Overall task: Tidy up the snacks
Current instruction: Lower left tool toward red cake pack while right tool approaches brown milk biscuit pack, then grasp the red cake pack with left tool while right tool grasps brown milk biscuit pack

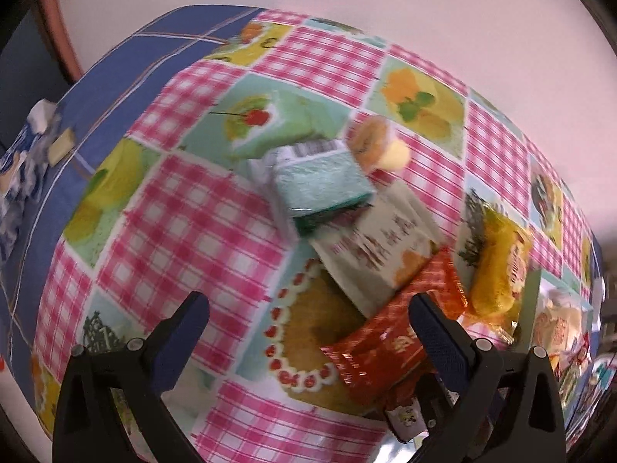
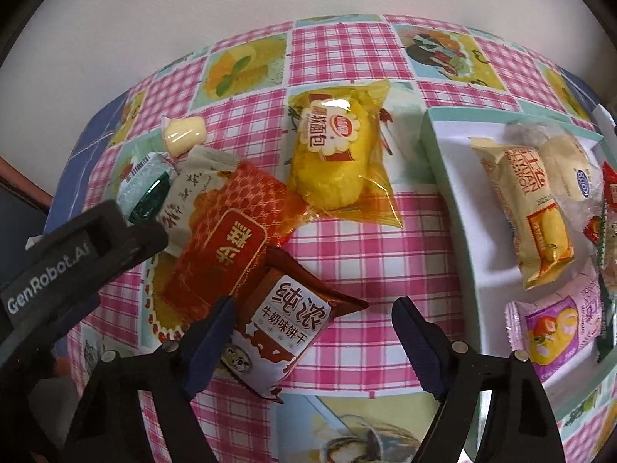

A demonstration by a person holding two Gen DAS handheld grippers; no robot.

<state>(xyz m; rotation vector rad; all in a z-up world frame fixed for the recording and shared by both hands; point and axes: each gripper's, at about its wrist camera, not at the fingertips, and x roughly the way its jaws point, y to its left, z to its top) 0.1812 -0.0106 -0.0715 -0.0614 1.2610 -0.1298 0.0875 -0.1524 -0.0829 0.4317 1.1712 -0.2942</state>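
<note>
While both tongs gape, right tongs (image 2: 312, 337) straddle brown biscuit packet (image 2: 285, 328), left tongs (image 1: 308, 328) empty.

A brown and white biscuit packet (image 2: 287, 326) lies tilted on the bench, nearest the camera in the right wrist view. Its upper edge overlaps a red packet (image 2: 225, 243) with a gold-framed label. Behind the red one a beige packet (image 2: 193, 189) rests partly under it, then a pale green packet (image 2: 142, 185) with a barcode, and a small yellow jelly cup (image 2: 183, 135) lying on its side. A yellow bread roll in a clear wrapper (image 2: 335, 158) lies apart to the right of the pile. Further right, a white tray with a mint rim (image 2: 432, 146) holds a cream cake packet (image 2: 528, 212), a pink packet (image 2: 555, 328) and a round white bun (image 2: 574, 173).
</note>
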